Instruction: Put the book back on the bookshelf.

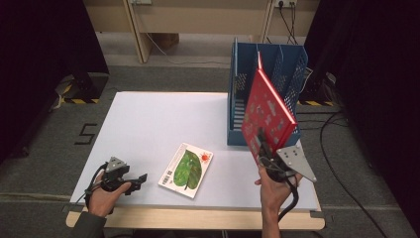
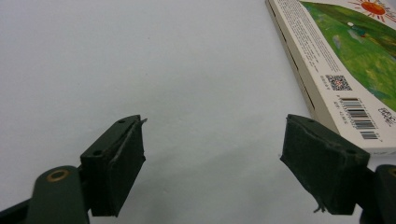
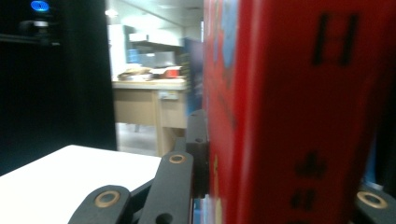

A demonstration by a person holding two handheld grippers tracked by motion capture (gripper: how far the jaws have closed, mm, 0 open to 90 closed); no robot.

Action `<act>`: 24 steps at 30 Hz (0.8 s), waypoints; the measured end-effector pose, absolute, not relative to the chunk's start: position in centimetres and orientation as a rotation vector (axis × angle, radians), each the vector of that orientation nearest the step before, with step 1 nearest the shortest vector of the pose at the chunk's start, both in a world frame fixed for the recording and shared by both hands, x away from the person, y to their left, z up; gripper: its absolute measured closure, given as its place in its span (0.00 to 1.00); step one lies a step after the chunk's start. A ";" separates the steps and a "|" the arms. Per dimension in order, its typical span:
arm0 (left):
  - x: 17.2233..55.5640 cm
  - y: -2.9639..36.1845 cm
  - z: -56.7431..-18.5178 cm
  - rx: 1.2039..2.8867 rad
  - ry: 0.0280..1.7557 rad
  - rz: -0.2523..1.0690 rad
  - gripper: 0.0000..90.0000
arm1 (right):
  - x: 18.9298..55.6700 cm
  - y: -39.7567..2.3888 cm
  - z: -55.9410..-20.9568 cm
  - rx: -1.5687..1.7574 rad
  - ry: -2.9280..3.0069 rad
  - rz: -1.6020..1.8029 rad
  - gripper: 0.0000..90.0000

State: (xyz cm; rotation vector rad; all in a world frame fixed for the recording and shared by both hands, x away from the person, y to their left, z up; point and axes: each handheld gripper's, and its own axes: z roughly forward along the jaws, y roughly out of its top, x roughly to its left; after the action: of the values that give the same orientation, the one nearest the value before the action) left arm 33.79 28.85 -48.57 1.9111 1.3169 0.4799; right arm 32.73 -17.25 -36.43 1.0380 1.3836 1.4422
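A red book (image 1: 267, 113) stands tilted in the air in front of the blue file rack (image 1: 240, 89), with my right gripper (image 1: 265, 144) shut on its lower edge. In the right gripper view the red book (image 3: 289, 112) sits between the jaws, spine toward the camera. A white book with a green leaf cover (image 1: 186, 169) lies flat on the white table (image 1: 148, 124). My left gripper (image 1: 141, 177) rests low at the table's front left, open, pointing toward that book. In the left gripper view the wide-apart pads (image 2: 123, 158) hold nothing, and the leaf book (image 2: 345, 70) lies ahead at right.
The blue rack has several upright slots and stands at the table's far right. Black curtains hang on both sides. Cables (image 1: 341, 144) lie on the floor at right. A wooden bench (image 1: 198, 20) stands beyond the table.
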 end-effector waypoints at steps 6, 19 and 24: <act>33.8 28.8 -48.6 1.917 1.317 0.476 0.22 | 33.8 -19.1 -35.5 1.077 1.316 1.372 0.88; 33.8 28.7 -48.7 1.926 1.314 0.472 0.22 | 38.2 -20.9 -35.3 1.153 1.302 1.317 0.88; 33.8 28.8 -48.7 1.921 1.318 0.477 0.22 | 40.4 -21.8 -35.1 1.166 1.288 1.307 0.88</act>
State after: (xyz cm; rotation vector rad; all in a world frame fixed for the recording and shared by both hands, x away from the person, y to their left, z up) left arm 33.84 28.77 -48.74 1.9207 1.3184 0.4771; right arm 40.36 -21.77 -35.13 1.1655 1.2879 1.3074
